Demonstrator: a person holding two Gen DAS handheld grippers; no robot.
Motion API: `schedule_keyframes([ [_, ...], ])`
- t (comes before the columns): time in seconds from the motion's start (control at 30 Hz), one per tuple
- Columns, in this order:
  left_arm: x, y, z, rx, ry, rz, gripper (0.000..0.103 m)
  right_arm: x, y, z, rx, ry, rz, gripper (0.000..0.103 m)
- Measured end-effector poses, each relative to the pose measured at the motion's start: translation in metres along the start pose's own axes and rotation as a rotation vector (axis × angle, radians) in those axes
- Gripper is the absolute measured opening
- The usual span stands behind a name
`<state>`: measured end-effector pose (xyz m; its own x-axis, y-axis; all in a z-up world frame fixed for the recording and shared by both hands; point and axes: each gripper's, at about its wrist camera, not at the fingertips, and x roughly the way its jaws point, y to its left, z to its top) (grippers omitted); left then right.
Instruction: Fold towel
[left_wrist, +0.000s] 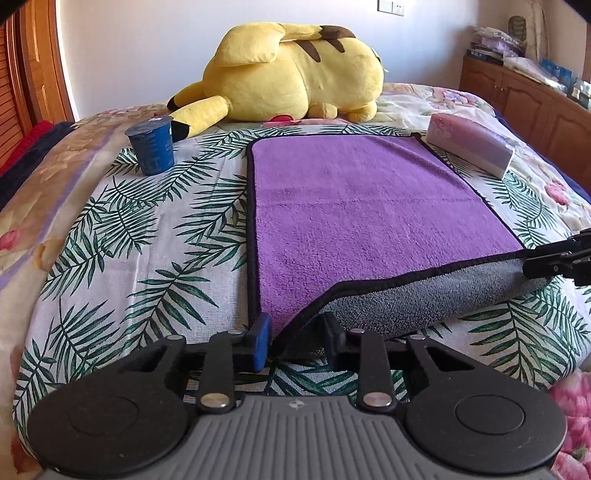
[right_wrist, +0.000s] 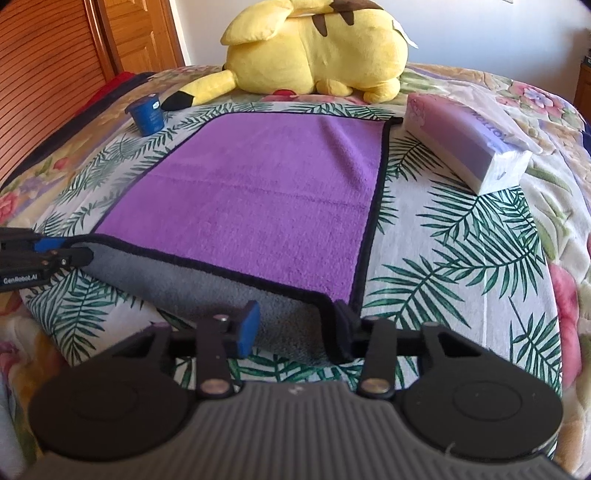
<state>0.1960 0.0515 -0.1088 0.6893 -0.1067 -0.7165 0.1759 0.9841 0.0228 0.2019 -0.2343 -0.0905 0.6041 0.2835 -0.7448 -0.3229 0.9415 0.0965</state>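
A purple towel (left_wrist: 362, 206) with black trim and a grey underside lies on the leaf-print cloth; it also shows in the right wrist view (right_wrist: 266, 192). Its near edge is turned up so the grey side (left_wrist: 424, 299) shows. My left gripper (left_wrist: 295, 339) is open, its jaws either side of the towel's near left corner. My right gripper (right_wrist: 295, 332) is open, its jaws either side of the near right corner. Each gripper shows at the edge of the other's view, the right one (left_wrist: 554, 258) and the left one (right_wrist: 44, 254).
A blue cup (left_wrist: 151, 147) stands left of the towel. A tissue pack (left_wrist: 472, 147) lies to its right. A large yellow plush toy (left_wrist: 291, 74) lies behind. A wooden cabinet (left_wrist: 524, 96) stands at far right, wooden doors (right_wrist: 55, 66) at left.
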Motion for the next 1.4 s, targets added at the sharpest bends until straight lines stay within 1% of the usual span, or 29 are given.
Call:
schedule_keyframes([
  [0.07,0.001,0.000,-0.001,0.003,0.004,0.002,0.009,0.001,0.000,-0.001,-0.005,0.009,-0.006,0.035],
  [0.2,0.002,0.000,-0.001,0.002,0.007,0.002,0.009,0.003,-0.002,-0.001,-0.002,0.023,-0.016,0.031],
  [0.33,0.002,0.000,-0.001,0.004,0.007,0.002,0.009,0.004,-0.005,-0.001,-0.001,0.032,-0.017,0.025],
  [0.67,0.002,0.000,-0.002,0.008,0.004,0.005,0.009,0.005,-0.007,-0.002,0.008,0.042,-0.009,0.023],
  [0.7,0.002,0.000,-0.002,0.008,0.003,0.004,0.008,0.005,-0.007,-0.002,0.005,0.042,-0.007,0.022],
  [0.73,0.002,0.000,-0.001,0.007,0.005,-0.004,0.000,0.005,-0.006,-0.002,0.003,0.041,-0.001,0.016],
  [0.77,0.001,-0.001,-0.001,0.006,0.005,-0.021,0.000,0.005,-0.006,-0.002,0.002,0.041,0.005,0.010],
  [0.83,-0.001,-0.003,0.000,0.014,-0.007,-0.020,0.000,0.004,-0.005,-0.001,-0.002,0.039,0.000,0.009],
  [0.87,-0.002,-0.004,0.001,0.016,-0.011,-0.019,0.000,0.004,-0.004,-0.001,-0.003,0.037,-0.001,0.006],
  [0.97,-0.005,-0.002,0.002,0.004,-0.024,-0.024,0.000,0.002,-0.005,0.000,-0.002,0.024,-0.006,0.004],
  [1.07,-0.010,-0.002,0.005,-0.002,-0.045,-0.026,0.000,-0.001,-0.008,0.002,0.011,-0.008,-0.013,0.004],
  [1.23,-0.023,-0.002,0.012,-0.001,-0.094,-0.032,0.000,-0.011,-0.008,0.006,0.011,-0.078,-0.006,0.004],
  [1.4,-0.043,-0.006,0.024,0.013,-0.152,-0.048,0.000,-0.017,-0.008,0.011,0.000,-0.110,-0.003,0.004],
])
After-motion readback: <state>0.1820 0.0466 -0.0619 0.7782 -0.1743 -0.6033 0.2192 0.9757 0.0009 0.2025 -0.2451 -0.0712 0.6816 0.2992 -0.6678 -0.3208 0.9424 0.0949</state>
